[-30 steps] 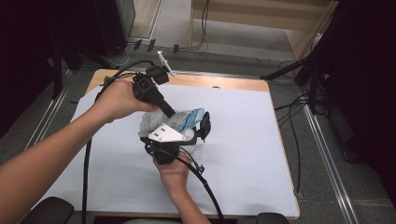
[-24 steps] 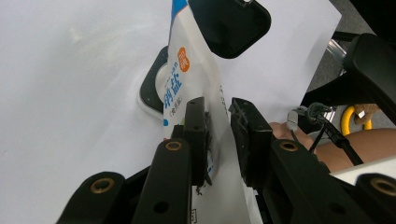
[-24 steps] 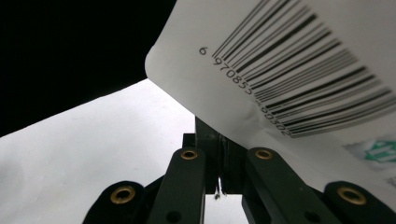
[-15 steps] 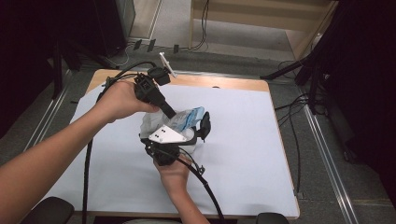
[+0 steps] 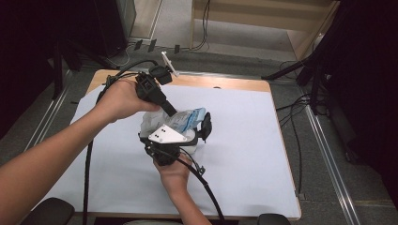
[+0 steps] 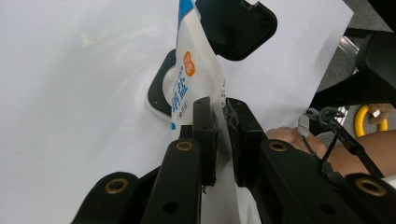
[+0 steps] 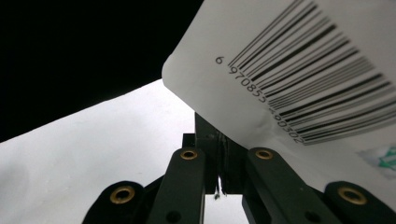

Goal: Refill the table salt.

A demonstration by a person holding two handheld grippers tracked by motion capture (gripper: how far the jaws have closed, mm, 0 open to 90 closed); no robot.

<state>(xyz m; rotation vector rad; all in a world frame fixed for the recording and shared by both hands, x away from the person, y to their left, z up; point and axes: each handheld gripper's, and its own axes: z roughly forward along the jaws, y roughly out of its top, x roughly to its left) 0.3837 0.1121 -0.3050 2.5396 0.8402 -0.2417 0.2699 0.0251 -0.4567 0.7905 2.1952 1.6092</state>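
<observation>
A white bag (image 5: 184, 120) with a blue top edge is held up over the middle of the table between both grippers. My left gripper (image 5: 171, 111) comes down from the upper left and is shut on the bag (image 6: 189, 88), which bears blue print and an orange dot. Its own view shows the jaws (image 6: 222, 135) pinching the film. My right gripper (image 5: 195, 136), with a grey plate on top, holds the bag from below. In its own view my right gripper (image 7: 220, 140) is shut on the bag's edge (image 7: 289, 70), next to a barcode.
A white sheet (image 5: 244, 140) covers the wooden table (image 5: 225, 83). Black cables (image 5: 206, 187) trail from both grippers toward the front edge. Dark stands and cables (image 5: 305, 75) crowd the floor at the right. A yellow ring (image 6: 369, 119) lies past the table's edge.
</observation>
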